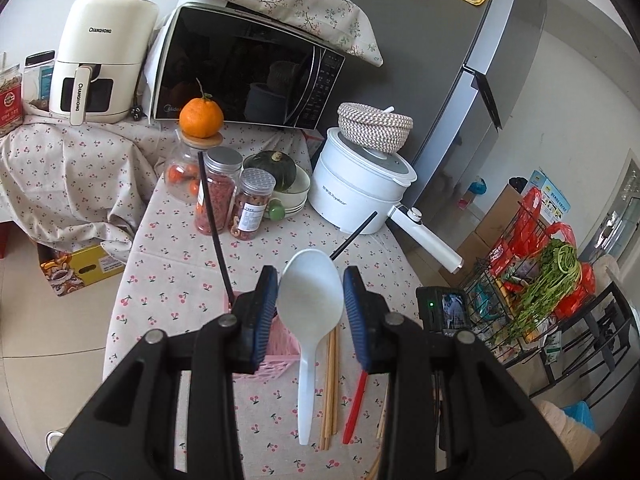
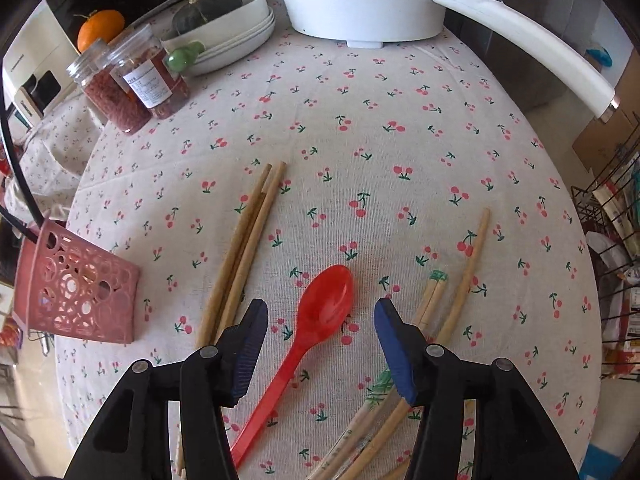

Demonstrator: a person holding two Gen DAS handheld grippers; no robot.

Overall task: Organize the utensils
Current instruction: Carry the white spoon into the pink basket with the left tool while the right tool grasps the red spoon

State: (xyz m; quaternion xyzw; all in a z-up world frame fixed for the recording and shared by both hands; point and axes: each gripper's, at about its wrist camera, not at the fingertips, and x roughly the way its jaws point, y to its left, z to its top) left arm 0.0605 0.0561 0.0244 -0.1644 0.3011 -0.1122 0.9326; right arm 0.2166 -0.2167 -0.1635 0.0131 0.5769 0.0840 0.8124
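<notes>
**Spoons, sticks and a pink basket**

The tabletop (image 2: pixel 400 120) with its cherry cloth fills the middle of the right view. The pink basket (image 2: pixel 80 292) sits at the left edge. Brown chopsticks (image 2: pixel 248 240) lie left of the middle. The red spoon (image 2: pixel 320 312) lies low in the middle, between the right gripper (image 2: pixel 320 340) jaws, which stand apart and do not touch it. In the left view, the left gripper (image 1: pixel 310 304) jaws are clamped on the white spoon (image 1: pixel 310 300), low in the middle.
</notes>
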